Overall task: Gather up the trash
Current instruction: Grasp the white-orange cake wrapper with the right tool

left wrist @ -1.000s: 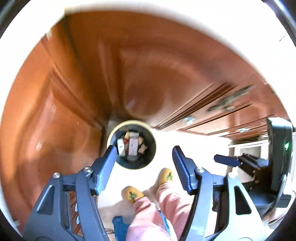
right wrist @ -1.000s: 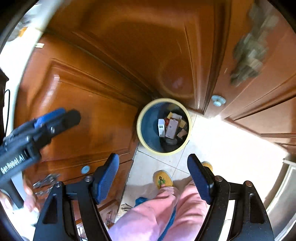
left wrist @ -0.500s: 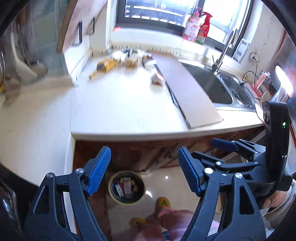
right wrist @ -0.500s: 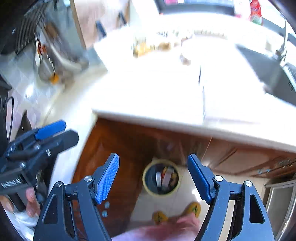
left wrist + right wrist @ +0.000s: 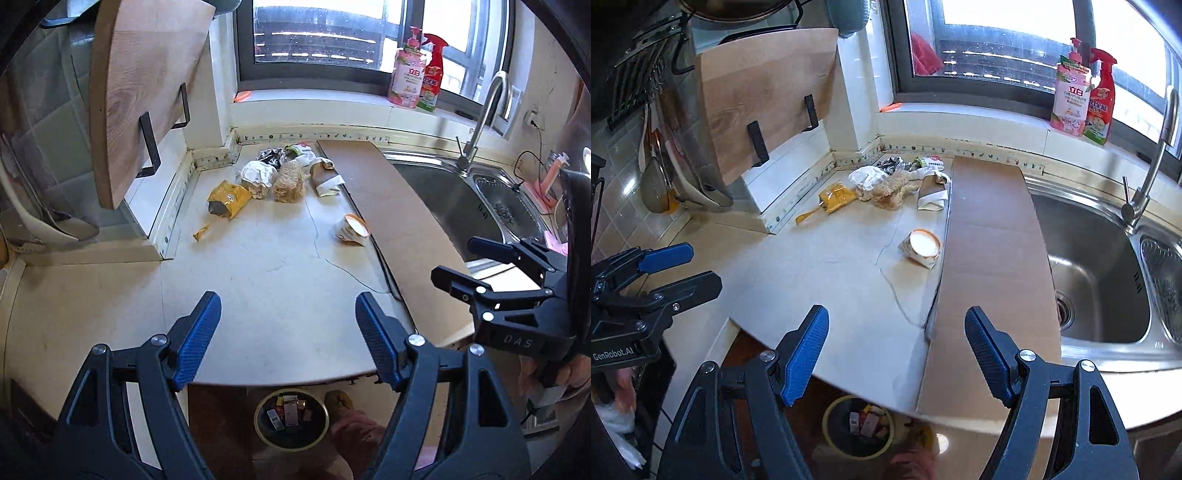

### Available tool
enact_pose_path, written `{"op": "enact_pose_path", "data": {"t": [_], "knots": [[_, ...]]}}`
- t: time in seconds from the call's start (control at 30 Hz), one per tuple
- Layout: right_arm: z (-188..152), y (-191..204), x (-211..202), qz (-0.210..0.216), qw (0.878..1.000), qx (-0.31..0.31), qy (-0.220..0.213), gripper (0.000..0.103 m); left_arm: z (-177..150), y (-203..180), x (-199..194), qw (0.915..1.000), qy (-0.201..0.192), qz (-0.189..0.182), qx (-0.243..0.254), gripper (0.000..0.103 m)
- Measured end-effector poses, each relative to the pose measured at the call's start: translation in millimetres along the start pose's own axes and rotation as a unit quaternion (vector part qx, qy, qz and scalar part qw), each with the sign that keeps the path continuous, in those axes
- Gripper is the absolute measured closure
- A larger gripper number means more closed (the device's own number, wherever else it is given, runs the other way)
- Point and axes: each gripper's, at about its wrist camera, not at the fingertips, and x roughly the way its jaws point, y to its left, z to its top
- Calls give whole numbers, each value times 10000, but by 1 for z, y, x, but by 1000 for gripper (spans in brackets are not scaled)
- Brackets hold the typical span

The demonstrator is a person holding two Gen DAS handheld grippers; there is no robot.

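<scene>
Okay: both grippers hang over the counter [image 5: 258,280], angled down, nothing between the jaws. Left gripper [image 5: 288,332] spread wide, empty. Right gripper [image 5: 897,354] spread wide too, empty; it shows side-on at the right edge of the left view, held by a hand [image 5: 554,373].

Trash sits on the counter's far end, in the corner under the window. Yellow bag [image 5: 227,199] lies flat, long axis diagonal, torn dark end toward the camera-left. Small yellow scrap [image 5: 200,232] just in front of it, thin, also diagonal. White wad [image 5: 258,177], foil wrapper [image 5: 271,157] and fibrous tan clump [image 5: 289,181] bunched together, touching. Green-white packet [image 5: 301,150] behind them near the wall. Brown paper roll [image 5: 325,179] with white band lies beside the board [image 5: 391,221], long axis running away from the camera. Cup [image 5: 352,230] apart from the pile, on its side, open mouth toward the right camera, touching or just beside the board edge — cannot tell which.

Board is long, runs front to back along the sink [image 5: 461,199] edge.

Bin [image 5: 291,421] on the floor below the counter edge, yellow rim, dark inside, holds several small boxes and wrappers, partly full. Slipper [image 5: 340,400] just right of the bin. Sink basin looks bare apart from the strainer. Two bottles [image 5: 417,77] upright on the sill.
</scene>
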Motion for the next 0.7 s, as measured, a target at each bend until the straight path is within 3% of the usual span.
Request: {"op": "enact_pose_path", "data": {"t": [0.13, 0.4, 0.5, 0.6, 0.67, 0.7], "knots": [[38, -18, 66, -18, 9989, -304, 356, 26, 36, 12, 59, 9994, 304, 171, -42, 30], [60, -12, 190, -24, 9863, -1328, 982, 31, 80, 38, 161, 9944, 794, 692, -17, 30], [61, -5, 224, -103, 9779, -1706, 1205, 40, 88, 46, 189, 9918, 960, 846, -27, 30], [61, -3, 246, -43, 9729, -1889, 1337, 56, 97, 51, 208, 9904, 1002, 949, -1, 30], [64, -4, 258, 5, 9718, -1910, 1384, 77, 106, 54, 222, 9898, 1012, 999, 13, 30], [69, -5, 266, 92, 9726, -1849, 1404, 77, 110, 56, 228, 9893, 1025, 1041, 26, 30]]}}
